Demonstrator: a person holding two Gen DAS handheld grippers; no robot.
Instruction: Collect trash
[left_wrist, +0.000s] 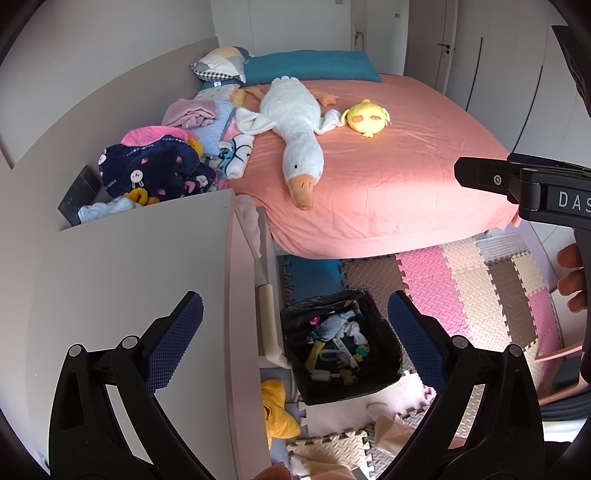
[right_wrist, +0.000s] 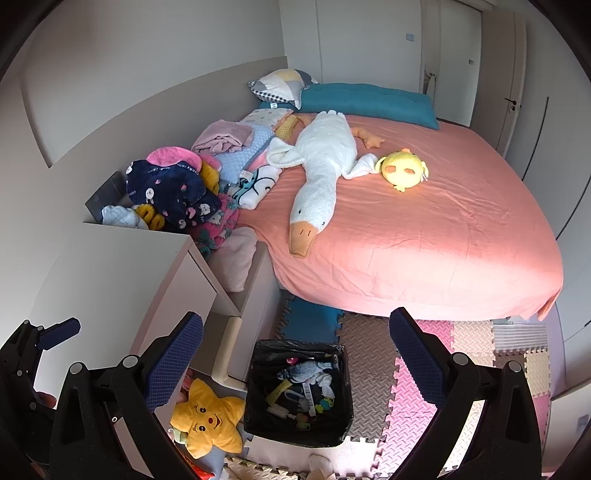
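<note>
left gripper (left_wrist: 295, 343): I have its jaws spread wide and empty, hanging high over the desk edge and the floor.
right gripper (right_wrist: 295, 362): jaws spread wide too, nothing between them. In the left wrist view its body comes in from the right edge, with fingers (left_wrist: 570, 280) of the hand on its handle.
bin (right_wrist: 334, 432): black-bagged, square, open top, standing on the foam mat (right_wrist: 410, 402) beside the desk (right_wrist: 110, 280) and near the foot of the bed (right_wrist: 424, 236). It already holds a jumble of small bits; I can't name them at this size.
bin vs jaws: it lies below and ahead, framed between the pads of both grippers. In the right wrist view it sits almost centred; in the left wrist view it sits right of centre, with the desk top filling the left side.
nearer hand: my call, the right one. Straight drop, no desk in the way.
axis: the bin is roughly square, so no long side to align to. Its near rim faces me.
loose trash: I see nothing on desk or mat I'd call trash with confidence. A star toy (right_wrist: 208, 421) lies touching the bin's left side; scraps at the bottom edge are too cropped to judge.
next, my guess: scan for a target first.
</note>
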